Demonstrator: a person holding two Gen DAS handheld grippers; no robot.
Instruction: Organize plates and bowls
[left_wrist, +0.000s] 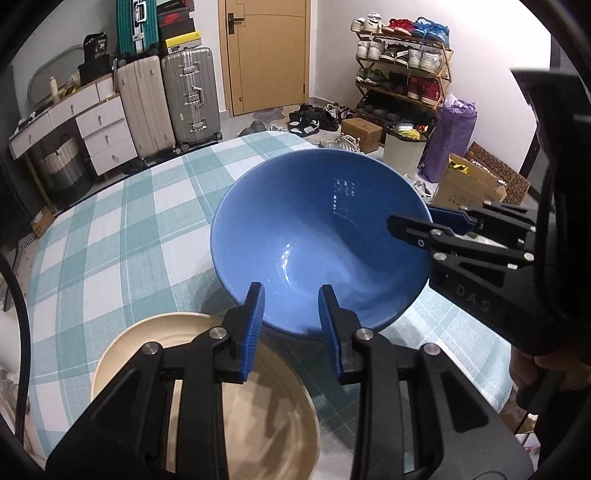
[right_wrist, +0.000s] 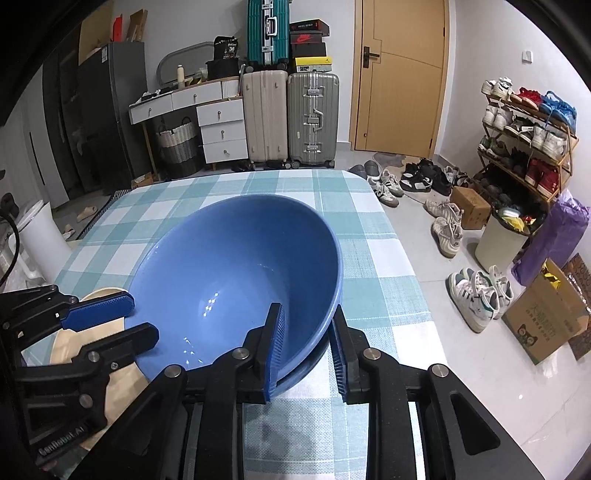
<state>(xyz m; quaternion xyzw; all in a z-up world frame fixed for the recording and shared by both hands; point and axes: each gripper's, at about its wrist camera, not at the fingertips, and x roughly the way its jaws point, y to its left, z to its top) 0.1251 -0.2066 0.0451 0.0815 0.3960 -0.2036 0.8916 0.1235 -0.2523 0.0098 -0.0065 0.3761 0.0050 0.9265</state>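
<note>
A large blue bowl (left_wrist: 321, 240) is tilted above the checked tablecloth; it also shows in the right wrist view (right_wrist: 236, 280). My right gripper (right_wrist: 306, 350) straddles its near rim, one finger inside and one outside, with a gap still showing at the outer pad. It shows in the left wrist view (left_wrist: 428, 225) at the bowl's right rim. My left gripper (left_wrist: 291, 325) is open and empty, just above the bowl's near edge and over a beige plate (left_wrist: 258, 413). The beige plate (right_wrist: 70, 339) lies left of the bowl, partly hidden by my left gripper (right_wrist: 110, 321).
The table (right_wrist: 373, 280) carries a teal and white checked cloth; its right edge drops to the floor. Shoes (right_wrist: 476, 295), cardboard boxes (right_wrist: 546, 321), a bin (right_wrist: 502, 240) and a shoe rack (right_wrist: 528, 140) stand to the right. Suitcases (right_wrist: 291, 118) and drawers (right_wrist: 221, 129) are behind.
</note>
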